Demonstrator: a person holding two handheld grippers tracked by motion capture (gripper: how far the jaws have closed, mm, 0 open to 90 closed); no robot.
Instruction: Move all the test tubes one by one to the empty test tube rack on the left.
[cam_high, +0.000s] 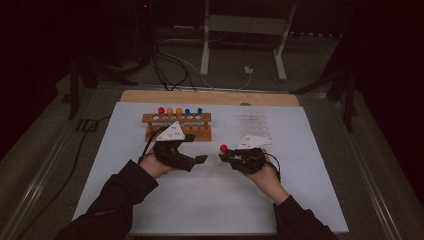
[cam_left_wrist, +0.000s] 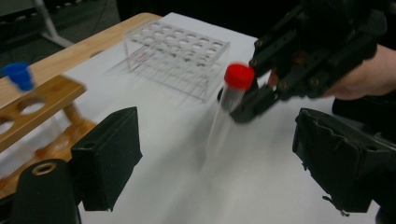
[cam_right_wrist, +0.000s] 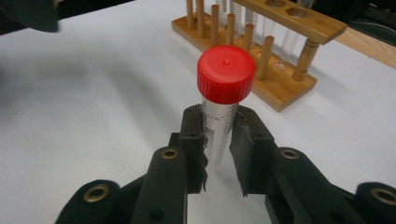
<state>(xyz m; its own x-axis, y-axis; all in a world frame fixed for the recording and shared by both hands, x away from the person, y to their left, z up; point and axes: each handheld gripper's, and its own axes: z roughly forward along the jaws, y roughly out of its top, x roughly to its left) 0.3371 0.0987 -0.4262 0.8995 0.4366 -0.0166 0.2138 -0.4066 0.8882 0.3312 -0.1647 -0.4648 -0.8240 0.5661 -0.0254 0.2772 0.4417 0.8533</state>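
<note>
Two grippers hover over the white mat (cam_high: 210, 200), each held in one of the person's hands. Farthest left on the mat stands the wooden rack (cam_high: 177, 126), carrying capped tubes with red, orange and blue tops; in the left gripper view one blue cap (cam_left_wrist: 17, 74) rises from its near end. Just in front of that rack is the left gripper (cam_high: 200, 160), its jaws spread wide apart with nothing between them, pointing across at the other tool. Next comes the red-capped tube (cam_high: 223, 148), a clear graduated tube held roughly upright above the mat, between the two grippers and apart from both racks. The right gripper (cam_high: 225, 156) has its jaws clenched on the tube's body below the cap, as the right gripper view shows plainly (cam_right_wrist: 219, 140). Behind the right hand, farther back on the mat, sits the clear plastic rack (cam_high: 254, 122), its cells looking vacant from the left gripper view.
</note>
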